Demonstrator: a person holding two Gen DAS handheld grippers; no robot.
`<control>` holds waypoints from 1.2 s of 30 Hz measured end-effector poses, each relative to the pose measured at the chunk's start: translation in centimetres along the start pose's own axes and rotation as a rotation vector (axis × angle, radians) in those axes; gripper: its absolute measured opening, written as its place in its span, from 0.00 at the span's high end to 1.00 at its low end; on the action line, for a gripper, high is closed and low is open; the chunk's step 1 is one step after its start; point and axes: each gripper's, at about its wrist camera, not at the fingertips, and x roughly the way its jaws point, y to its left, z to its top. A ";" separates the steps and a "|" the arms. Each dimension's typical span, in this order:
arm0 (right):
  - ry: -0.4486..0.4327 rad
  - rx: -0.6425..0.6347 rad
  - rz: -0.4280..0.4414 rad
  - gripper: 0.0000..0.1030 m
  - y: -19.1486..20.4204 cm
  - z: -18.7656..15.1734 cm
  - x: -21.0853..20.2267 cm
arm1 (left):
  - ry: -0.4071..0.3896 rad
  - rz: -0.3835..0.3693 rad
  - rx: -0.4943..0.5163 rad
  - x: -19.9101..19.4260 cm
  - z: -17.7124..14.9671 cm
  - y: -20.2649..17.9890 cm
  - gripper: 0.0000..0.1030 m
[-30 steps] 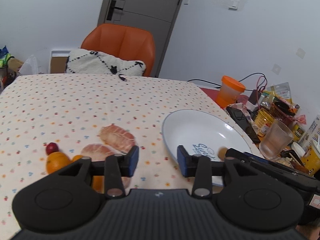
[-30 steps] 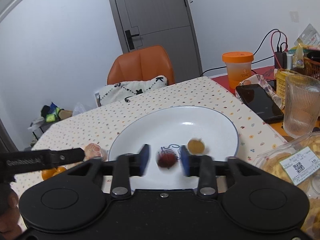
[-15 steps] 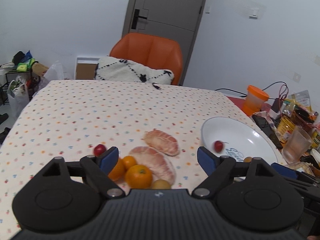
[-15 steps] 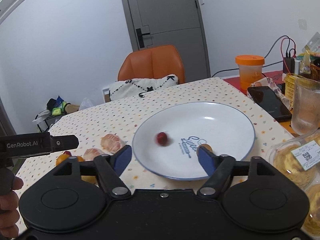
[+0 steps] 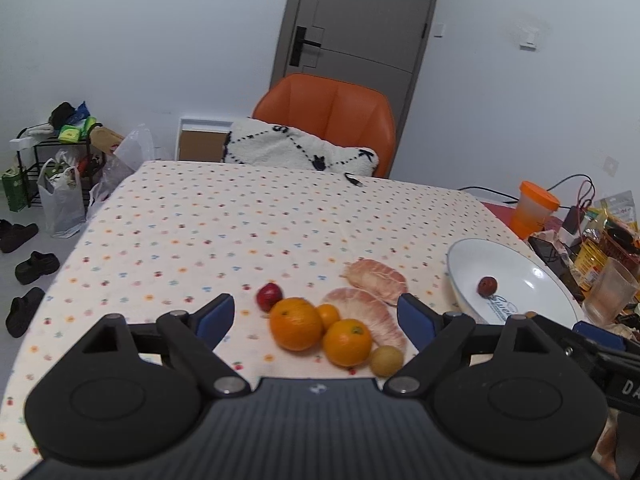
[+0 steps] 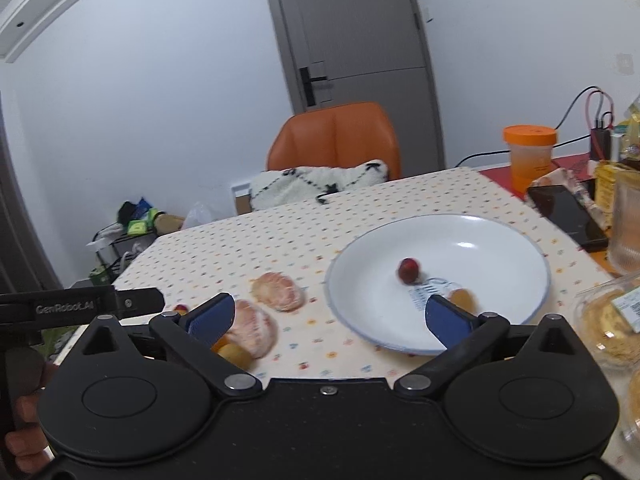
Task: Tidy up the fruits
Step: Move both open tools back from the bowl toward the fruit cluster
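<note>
Table (image 5: 200, 220): covered by a dotted cloth; bears the plate and all loose fruit.
Plate (image 6: 500, 232): white, at the right side; holds one small red fruit (image 6: 408, 269) and a small yellow-brown fruit (image 6: 463, 298) near its front rim.
Pomelo segments (image 5: 366, 312): two peeled pieces on the cloth, left of the plate.
Oranges (image 5: 296, 323): clustered just beside the pomelo, with a red fruit (image 5: 269, 295) behind.
Left gripper (image 5: 316, 320): spread wide, empty, above the fruit cluster.
Right gripper (image 6: 326, 318): spread wide, empty, at the plate's near edge.
</note>
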 end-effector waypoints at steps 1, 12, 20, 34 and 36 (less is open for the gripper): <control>0.000 -0.001 0.008 0.00 0.3 -0.1 0.0 | 0.000 -0.001 -0.002 -0.2 0.0 0.4 0.15; 0.002 0.001 0.011 0.00 2.5 -0.8 -0.1 | -0.017 0.006 -0.026 -1.6 0.0 3.4 0.16; 0.016 -0.016 0.028 0.00 3.8 -1.4 0.0 | -0.027 -0.013 -0.024 -2.0 -0.2 4.2 0.16; 0.052 -0.033 0.077 0.09 4.8 -2.1 1.4 | 0.009 -0.073 -0.045 -0.5 -0.7 4.6 0.26; 0.061 -0.028 0.082 0.14 4.8 -2.2 1.8 | 0.013 -0.079 -0.046 -0.2 -0.8 4.6 0.30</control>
